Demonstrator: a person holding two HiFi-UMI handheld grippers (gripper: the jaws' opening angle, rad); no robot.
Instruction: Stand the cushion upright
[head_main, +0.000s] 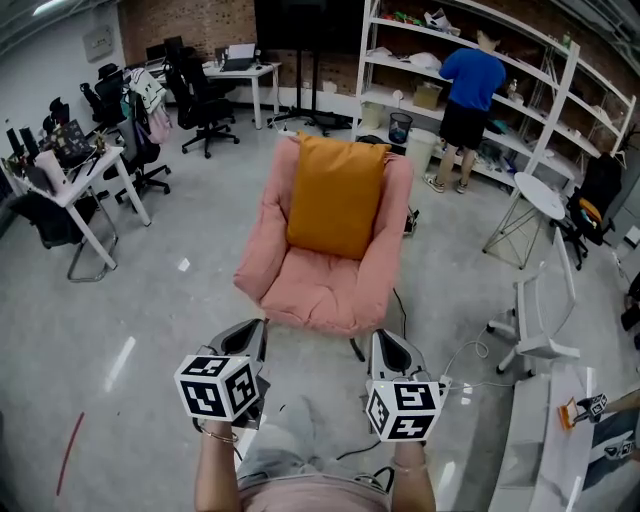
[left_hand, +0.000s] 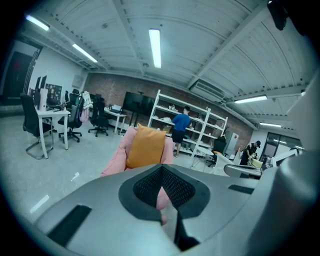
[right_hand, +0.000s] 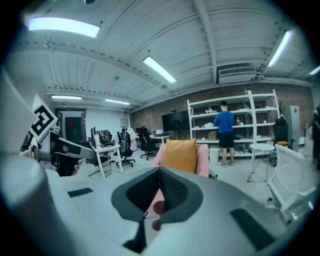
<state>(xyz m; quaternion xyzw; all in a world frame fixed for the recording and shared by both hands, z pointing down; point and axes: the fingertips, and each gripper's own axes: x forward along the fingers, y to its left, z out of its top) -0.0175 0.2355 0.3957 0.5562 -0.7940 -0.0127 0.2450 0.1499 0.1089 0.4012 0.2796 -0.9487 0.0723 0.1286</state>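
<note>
An orange cushion (head_main: 337, 196) stands upright against the back of a pink armchair (head_main: 325, 285). It also shows in the left gripper view as cushion (left_hand: 146, 146) and in the right gripper view as cushion (right_hand: 180, 155). My left gripper (head_main: 252, 338) is shut and empty, held short of the chair's front edge. My right gripper (head_main: 388, 347) is shut and empty too, beside it on the right. Both point toward the chair, apart from it.
A person in a blue shirt (head_main: 470, 98) stands at white shelves (head_main: 520, 75) at the back right. Office chairs (head_main: 200, 95) and desks (head_main: 85, 175) stand at the left. A white round table (head_main: 540, 195) and white chair (head_main: 535, 320) are at the right. Cables (head_main: 460, 365) lie on the floor.
</note>
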